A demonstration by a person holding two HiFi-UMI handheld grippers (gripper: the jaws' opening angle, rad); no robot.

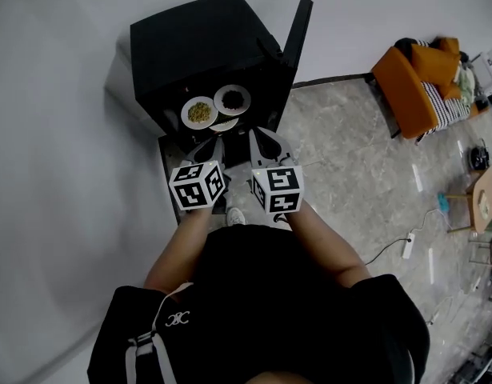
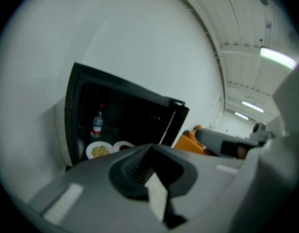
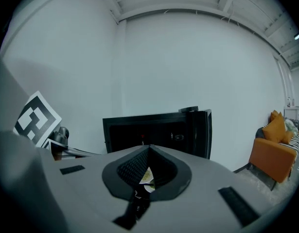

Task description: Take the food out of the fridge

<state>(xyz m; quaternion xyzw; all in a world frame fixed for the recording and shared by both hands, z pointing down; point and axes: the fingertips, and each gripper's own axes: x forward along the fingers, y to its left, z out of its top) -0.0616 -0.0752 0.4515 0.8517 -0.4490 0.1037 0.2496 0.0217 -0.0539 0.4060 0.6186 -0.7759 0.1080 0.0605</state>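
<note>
A black mini fridge (image 1: 206, 42) stands against the white wall with its door (image 1: 296, 34) swung open. On its shelf lie a plate of yellow-green food (image 1: 199, 112), a plate of dark food (image 1: 232, 99) and a third plate (image 1: 224, 125), partly hidden. My left gripper (image 1: 208, 146) and right gripper (image 1: 265, 142) hover side by side just in front of the opening, both shut and empty. In the left gripper view the left gripper (image 2: 149, 148) points at the fridge (image 2: 120, 115), with the yellow-green plate (image 2: 99, 150), the dark plate (image 2: 123, 146) and a bottle (image 2: 97, 123) inside. The right gripper (image 3: 148, 152) faces the fridge (image 3: 154, 127).
An orange sofa (image 1: 418, 82) with cushions stands at the right, on a grey marble floor (image 1: 350, 174). A cable and power strip (image 1: 407, 246) lie on the floor behind me to the right. A small round table (image 1: 486, 198) is at the far right.
</note>
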